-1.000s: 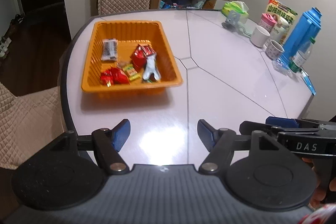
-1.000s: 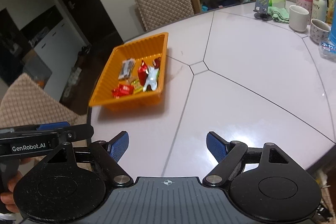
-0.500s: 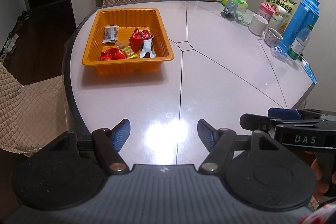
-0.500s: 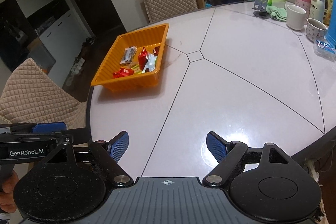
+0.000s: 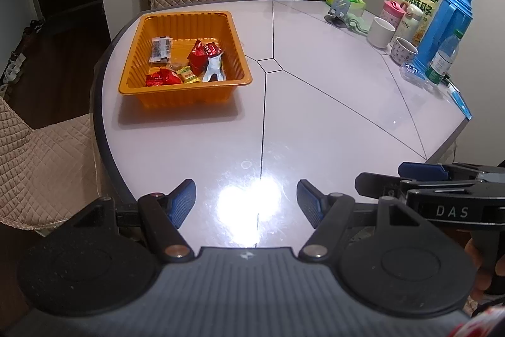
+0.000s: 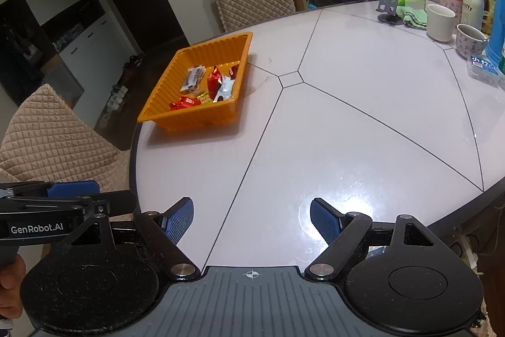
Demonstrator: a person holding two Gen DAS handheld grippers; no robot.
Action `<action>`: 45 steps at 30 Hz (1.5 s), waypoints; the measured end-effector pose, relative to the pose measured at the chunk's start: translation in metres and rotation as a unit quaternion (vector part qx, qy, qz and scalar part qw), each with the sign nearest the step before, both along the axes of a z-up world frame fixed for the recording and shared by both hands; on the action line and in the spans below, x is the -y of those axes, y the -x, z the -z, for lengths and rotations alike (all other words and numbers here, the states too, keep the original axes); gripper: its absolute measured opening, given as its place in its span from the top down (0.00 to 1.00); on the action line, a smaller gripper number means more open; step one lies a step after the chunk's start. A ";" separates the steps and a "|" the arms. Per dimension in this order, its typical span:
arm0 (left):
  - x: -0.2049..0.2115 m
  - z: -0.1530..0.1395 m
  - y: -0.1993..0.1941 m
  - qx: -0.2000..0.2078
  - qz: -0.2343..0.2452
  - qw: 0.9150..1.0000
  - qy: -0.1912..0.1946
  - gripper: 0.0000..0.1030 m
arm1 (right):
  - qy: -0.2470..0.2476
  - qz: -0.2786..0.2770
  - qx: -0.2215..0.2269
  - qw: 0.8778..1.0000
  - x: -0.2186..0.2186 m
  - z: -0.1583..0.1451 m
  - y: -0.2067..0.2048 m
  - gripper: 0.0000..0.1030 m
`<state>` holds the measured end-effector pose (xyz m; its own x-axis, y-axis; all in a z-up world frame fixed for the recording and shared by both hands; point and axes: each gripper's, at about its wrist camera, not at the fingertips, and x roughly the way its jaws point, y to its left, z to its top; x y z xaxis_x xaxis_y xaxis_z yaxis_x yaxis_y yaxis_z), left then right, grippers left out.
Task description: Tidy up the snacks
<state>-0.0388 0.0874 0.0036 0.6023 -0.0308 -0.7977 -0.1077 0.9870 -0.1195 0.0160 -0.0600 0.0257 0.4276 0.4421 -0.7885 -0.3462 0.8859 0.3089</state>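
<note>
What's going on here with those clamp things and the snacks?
A person is holding a two-finger gripper in each hand over a round white table, tidying snacks. The left gripper and right gripper are both open and empty, hanging above the near edge of the table. The wrapped snacks all lie in the orange tray on the far left side. Neither gripper is touching the tray.
</note>
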 end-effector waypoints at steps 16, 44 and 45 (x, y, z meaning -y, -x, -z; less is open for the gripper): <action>0.003 0.000 0.001 0.003 0.007 1.000 0.000 0.34 | 0.000 0.004 0.001 1.000 0.004 -0.002 0.001 0.22; 0.006 0.000 -0.005 0.002 0.013 1.000 -0.003 0.34 | -0.001 0.007 -0.001 1.000 0.008 -0.001 -0.001 0.22; 0.006 0.000 -0.005 0.002 0.012 1.000 -0.003 0.34 | -0.001 0.007 -0.001 1.000 0.009 -0.001 -0.001 0.22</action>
